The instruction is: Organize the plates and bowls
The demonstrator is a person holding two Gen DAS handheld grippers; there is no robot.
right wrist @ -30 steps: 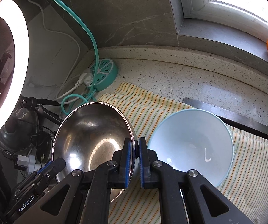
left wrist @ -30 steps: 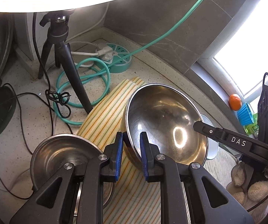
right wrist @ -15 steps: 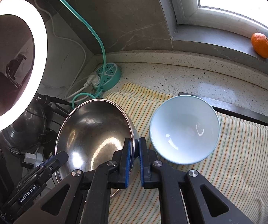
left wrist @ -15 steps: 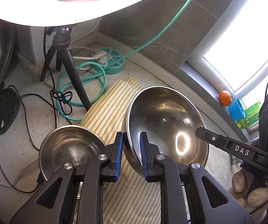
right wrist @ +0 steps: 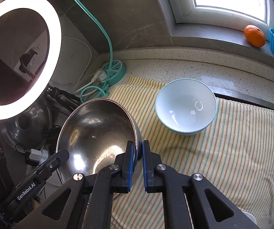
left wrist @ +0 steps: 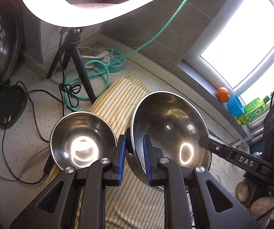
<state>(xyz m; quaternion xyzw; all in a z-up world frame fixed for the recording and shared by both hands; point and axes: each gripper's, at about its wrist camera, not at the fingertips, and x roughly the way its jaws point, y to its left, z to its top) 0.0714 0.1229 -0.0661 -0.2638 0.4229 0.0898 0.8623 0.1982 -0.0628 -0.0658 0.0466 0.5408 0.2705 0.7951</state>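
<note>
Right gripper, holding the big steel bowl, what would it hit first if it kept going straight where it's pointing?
Probably the striped cloth: the right gripper points down at it, with the pale blue bowl slightly right of that line. Depth is unclear.

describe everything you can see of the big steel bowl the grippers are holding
The big steel bowl is round, deep and shiny, mirroring the ring light inside, with a thin rolled rim and nothing in it. It is tilted, lifted above the striped cloth. The left gripper pinches one side of its rim and the right gripper the opposite side, each with one pad inside and one outside. A smaller steel bowl sits apart beside it.
</note>
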